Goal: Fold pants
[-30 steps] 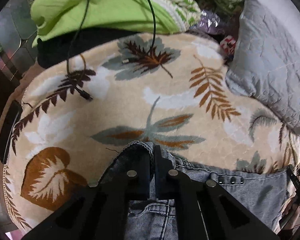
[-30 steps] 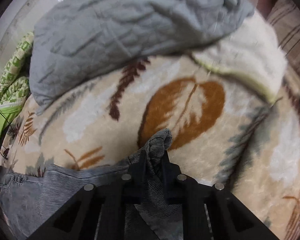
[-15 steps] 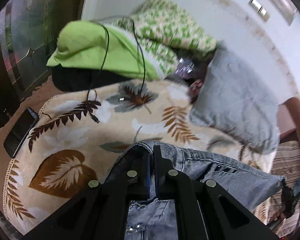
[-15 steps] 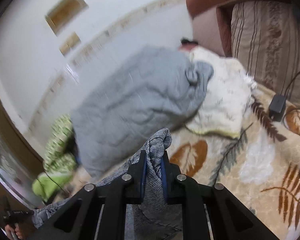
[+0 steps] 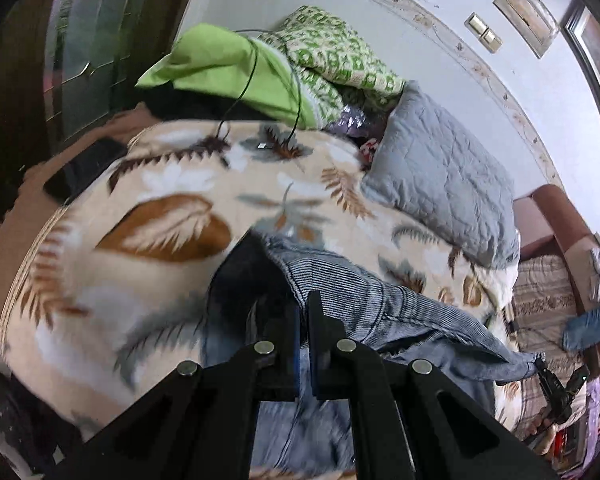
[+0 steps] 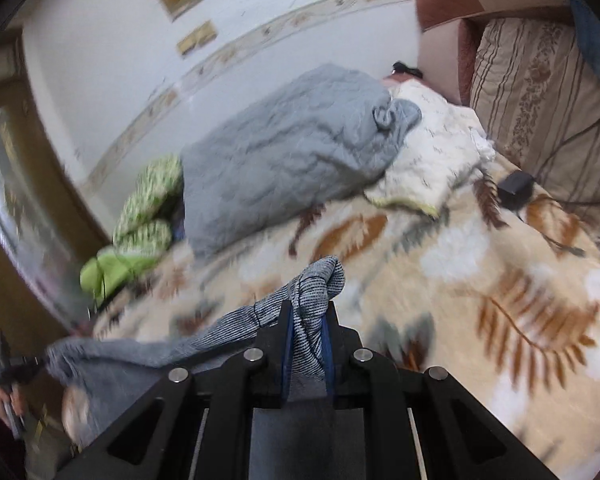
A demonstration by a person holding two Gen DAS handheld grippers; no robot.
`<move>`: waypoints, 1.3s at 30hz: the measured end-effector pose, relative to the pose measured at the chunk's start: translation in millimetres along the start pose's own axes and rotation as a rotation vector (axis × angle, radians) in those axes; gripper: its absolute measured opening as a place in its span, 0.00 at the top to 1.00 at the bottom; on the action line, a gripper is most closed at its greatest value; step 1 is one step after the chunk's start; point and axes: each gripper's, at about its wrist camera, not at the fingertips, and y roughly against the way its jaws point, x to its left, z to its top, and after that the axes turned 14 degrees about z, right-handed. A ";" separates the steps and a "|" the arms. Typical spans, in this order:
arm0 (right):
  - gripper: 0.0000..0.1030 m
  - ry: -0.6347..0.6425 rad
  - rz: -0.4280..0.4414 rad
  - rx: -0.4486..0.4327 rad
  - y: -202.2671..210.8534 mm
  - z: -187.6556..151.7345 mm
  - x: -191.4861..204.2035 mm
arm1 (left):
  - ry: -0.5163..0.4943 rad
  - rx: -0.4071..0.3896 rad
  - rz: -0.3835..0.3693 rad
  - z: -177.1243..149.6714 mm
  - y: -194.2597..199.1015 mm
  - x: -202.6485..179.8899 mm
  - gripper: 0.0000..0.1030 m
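**Both grippers clamped on the jeans, lifted over the bed**

The left gripper (image 5: 304, 320) has its jaws squeezed together on the waist edge of the pants (image 5: 380, 304), denim bunched right between the black fingers. The right gripper (image 6: 306, 324) is pinched on another part of the same pants (image 6: 316, 284), with a wad of grey ribbed fabric poking up past the fingertips.

No real containers here, just a bed covered by a beige leaf-print blanket (image 5: 148, 248) with stuff piled along the wall: a grey quilted pillow (image 5: 440, 176), a lime green cloth (image 5: 228, 68) and a green-and-white patterned bundle (image 5: 340, 56). A dark phone (image 5: 84, 168) sits at the blanket's left edge, and a black cable (image 5: 252, 80) trails down over the green cloth. From the right view there's also a cream pillow (image 6: 432, 160) tucked beside the grey one and a small black adapter (image 6: 514, 190) on the blanket.

Both grippers point downward at a slant, and the jeans stretch between them above the blanket. Everything's a bit motion-blurred.
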 end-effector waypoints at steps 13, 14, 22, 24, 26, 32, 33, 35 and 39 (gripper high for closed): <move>0.81 -0.012 0.010 0.395 52.3 -104.3 -23.9 | -0.133 0.144 0.182 -67.8 5.4 43.7 0.95; 0.81 -0.012 0.011 0.401 58.5 -106.0 -24.6 | -0.153 0.117 0.220 -66.8 13.1 43.2 0.95; 0.75 -0.058 0.070 0.263 91.2 -76.3 -27.1 | -0.212 -0.041 0.193 -48.1 55.8 10.4 0.95; 0.55 -0.104 0.066 0.225 80.9 -65.9 -32.5 | -0.261 -0.056 0.131 -50.3 51.1 -19.4 0.95; 0.22 -0.138 0.028 0.196 64.1 -57.9 -35.4 | -0.295 -0.063 0.085 -53.9 40.3 -48.3 0.95; 0.24 -0.228 -0.050 0.210 7.0 -46.7 -48.0 | -0.371 0.003 0.021 -84.0 -15.1 -119.0 0.89; 0.25 -0.238 -0.064 0.226 -0.9 -45.1 -51.7 | -0.391 0.019 0.017 -92.1 -25.4 -129.0 0.85; 0.30 -0.252 -0.095 0.256 -13.2 -42.9 -58.6 | -0.424 0.042 0.026 -106.1 -41.2 -142.9 0.78; 0.38 -0.273 -0.111 0.288 -30.9 -41.7 -71.4 | -0.489 0.098 0.031 -132.5 -66.3 -160.5 0.77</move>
